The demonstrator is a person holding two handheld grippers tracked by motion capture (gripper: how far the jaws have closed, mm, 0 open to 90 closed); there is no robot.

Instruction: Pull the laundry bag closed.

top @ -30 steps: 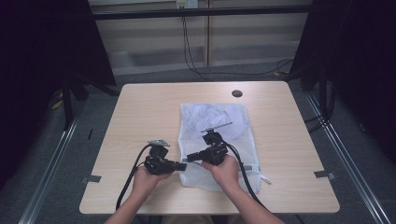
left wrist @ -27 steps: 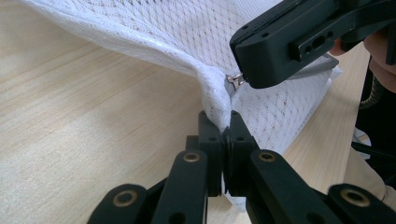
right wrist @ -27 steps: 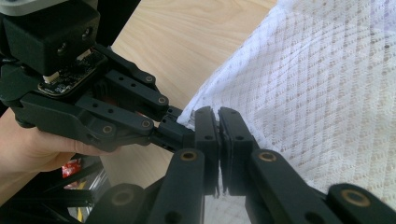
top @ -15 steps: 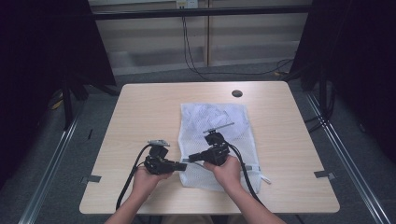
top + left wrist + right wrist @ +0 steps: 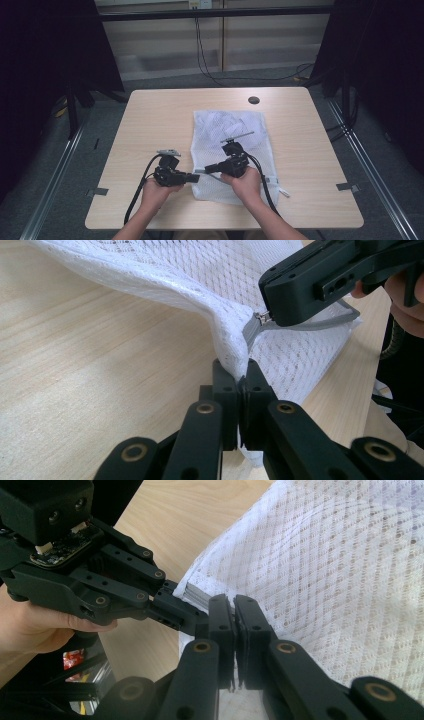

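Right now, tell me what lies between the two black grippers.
The white mesh bag's grey zipper corner, shown in the left gripper view.

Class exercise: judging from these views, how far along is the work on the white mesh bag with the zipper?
Done: both grips look set. The left gripper is shut on the edge of the mesh bag, and the right gripper is shut at the zipper pull on the grey zipper. In hand: both hold the bag's near-left edge on the table. Left: sliding the zipper; which way cannot be told.

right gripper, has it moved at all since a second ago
No. The right gripper sits at the same spot on the mesh laundry bag, equally far from the table's round hole.
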